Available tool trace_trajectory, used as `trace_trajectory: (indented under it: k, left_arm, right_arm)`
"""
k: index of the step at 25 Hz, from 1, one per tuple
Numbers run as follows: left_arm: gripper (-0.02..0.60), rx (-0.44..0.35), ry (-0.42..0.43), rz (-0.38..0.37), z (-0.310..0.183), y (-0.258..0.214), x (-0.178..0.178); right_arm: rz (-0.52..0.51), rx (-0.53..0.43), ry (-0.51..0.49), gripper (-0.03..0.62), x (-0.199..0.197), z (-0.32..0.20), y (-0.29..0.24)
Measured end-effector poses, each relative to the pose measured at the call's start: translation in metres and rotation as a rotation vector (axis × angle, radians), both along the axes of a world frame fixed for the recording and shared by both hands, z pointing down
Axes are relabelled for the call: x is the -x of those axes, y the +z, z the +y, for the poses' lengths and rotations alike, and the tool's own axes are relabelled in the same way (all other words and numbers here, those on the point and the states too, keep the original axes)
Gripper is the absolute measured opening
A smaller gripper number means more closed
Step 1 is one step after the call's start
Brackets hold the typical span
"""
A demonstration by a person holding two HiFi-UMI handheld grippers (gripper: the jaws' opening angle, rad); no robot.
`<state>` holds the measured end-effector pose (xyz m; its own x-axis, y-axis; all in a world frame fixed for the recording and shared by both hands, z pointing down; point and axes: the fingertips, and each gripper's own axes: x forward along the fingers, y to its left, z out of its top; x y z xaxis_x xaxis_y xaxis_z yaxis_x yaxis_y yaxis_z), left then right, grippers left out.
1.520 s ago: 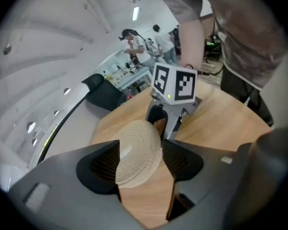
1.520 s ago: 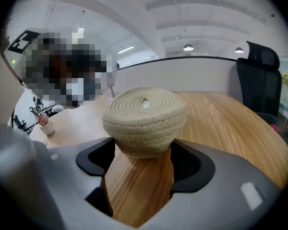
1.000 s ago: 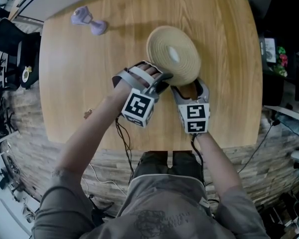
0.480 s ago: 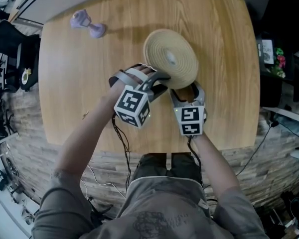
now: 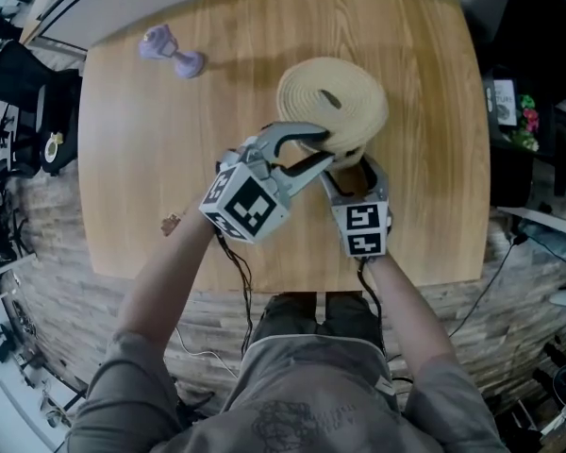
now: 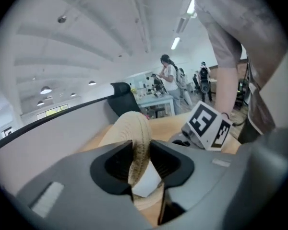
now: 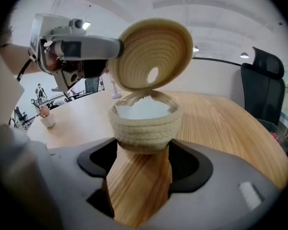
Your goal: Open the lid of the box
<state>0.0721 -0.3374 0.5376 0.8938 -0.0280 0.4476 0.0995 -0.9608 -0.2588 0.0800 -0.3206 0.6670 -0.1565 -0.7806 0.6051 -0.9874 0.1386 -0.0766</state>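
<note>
1. Head view: the left gripper [image 5: 326, 146] is clamped on the near rim of the woven lid [image 5: 332, 97], one jaw over it and one under; its jaws have just been closing, with the rim between them; the lid is tipped up off the box [image 5: 357, 161], which stands on the wooden table [image 5: 141, 159] near its middle; the right gripper [image 5: 357, 170] straddles the box from the person's side, its jaws wide, one against each flank; a purple object [image 5: 173, 50] lies well apart, toward the far left corner.
2. Left gripper view: the left gripper [image 6: 141, 163] has both pads pressed on the lid [image 6: 134, 133], seen edge-on between them; white paper [image 6: 146, 183] shows just below the rim; the right gripper's marker cube [image 6: 207, 125] sits to the right, over the table [image 6: 168, 126].
3. Right gripper view: the right gripper [image 7: 143, 164] holds the base of the box [image 7: 144, 126] between its pads; its jaws have just eased in slightly; white paper [image 7: 144, 107] fills the box; the lid [image 7: 151, 54] stands tilted above it, underside toward the camera, lower edge at the far rim; the left gripper [image 7: 117, 49] grips the lid's left edge; a black chair [image 7: 261, 80] stands behind the table [image 7: 221, 123].
</note>
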Motion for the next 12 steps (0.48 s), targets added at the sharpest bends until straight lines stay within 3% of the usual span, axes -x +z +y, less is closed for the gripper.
trace_trajectory:
  k: [3,7,12]
  left_arm:
    - [0.099,0.052,-0.104,0.1,-0.018,-0.033,0.003]
    - [0.086,0.124,-0.259,0.175,-0.047,-0.059,0.017]
    - [0.083,0.268,-0.442,0.296,-0.074,-0.085,0.046]
  right_arm:
    - [-0.034,0.022,-0.022,0.347,0.0,0.002,0.0]
    - [-0.103,0.052,-0.02,0.348,-0.004,0.005,-0.004]
    - [-0.201,0.006,0.026,0.347,-0.014,0.01,-0.042]
